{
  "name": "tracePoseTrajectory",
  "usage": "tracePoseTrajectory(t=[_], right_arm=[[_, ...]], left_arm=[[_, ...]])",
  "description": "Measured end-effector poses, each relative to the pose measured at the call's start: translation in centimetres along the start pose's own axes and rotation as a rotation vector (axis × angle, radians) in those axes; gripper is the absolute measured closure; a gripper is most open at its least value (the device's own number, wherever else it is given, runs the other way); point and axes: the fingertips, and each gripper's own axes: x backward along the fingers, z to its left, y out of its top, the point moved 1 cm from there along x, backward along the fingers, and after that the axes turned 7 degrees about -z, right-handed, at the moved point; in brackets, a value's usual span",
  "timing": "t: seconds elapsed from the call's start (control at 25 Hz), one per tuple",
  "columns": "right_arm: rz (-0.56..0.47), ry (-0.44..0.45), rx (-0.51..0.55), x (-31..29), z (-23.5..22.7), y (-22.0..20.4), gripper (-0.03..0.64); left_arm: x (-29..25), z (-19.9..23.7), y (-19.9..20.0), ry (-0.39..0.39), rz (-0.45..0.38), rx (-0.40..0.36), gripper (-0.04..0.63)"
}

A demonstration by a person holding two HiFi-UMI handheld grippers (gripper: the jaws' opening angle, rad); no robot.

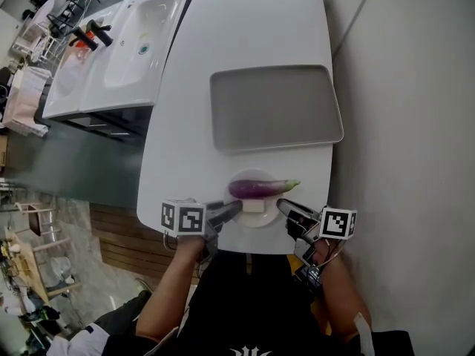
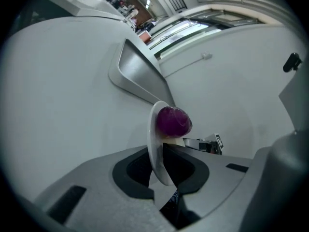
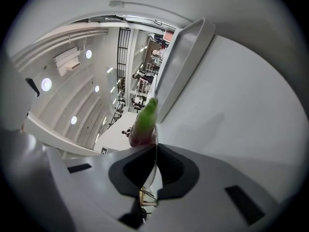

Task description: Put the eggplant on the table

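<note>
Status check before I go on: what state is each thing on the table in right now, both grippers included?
plate: level, rim clamped at two opposite sides.
eggplant: lying on its side on the plate.
tray: empty, flat on the table.
left gripper: shut on the plate's rim.
right gripper: shut on the plate's opposite rim.

A grey tray (image 1: 274,108) lies flat in the middle. At the far left stands a white double sink (image 1: 111,58), black taps (image 1: 95,33) at its left rim.
</note>
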Motion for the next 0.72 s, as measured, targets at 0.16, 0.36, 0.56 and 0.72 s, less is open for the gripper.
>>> tracePoseTrajectory(t=[0.16,0.36,0.56,0.72], right_arm=[[-0.017,-0.023,-0.006,-0.6,-0.5,-0.2,0.606],[-0.03,-0.052,-0.018,-0.8,-1.1,-0.5,0.607],[-0.041,-0.078,-0.031,-1.1,-1.9,-0.7,0.606],[-0.048,-0.107,-0.024,-1.4,-2.4,-0.9,0.606]], left_arm=[[0.0,0.9,0.3,0.015,0.013,-0.034,0.552],[-0.3,1.7,0.1,0.029,0.032,-0.057,0.54],[-0.6,2.6,0.1,0.099,0.065,-0.178,0.509],[-0.8,3.0,0.2,0.136,0.071,-0.233,0.5]])
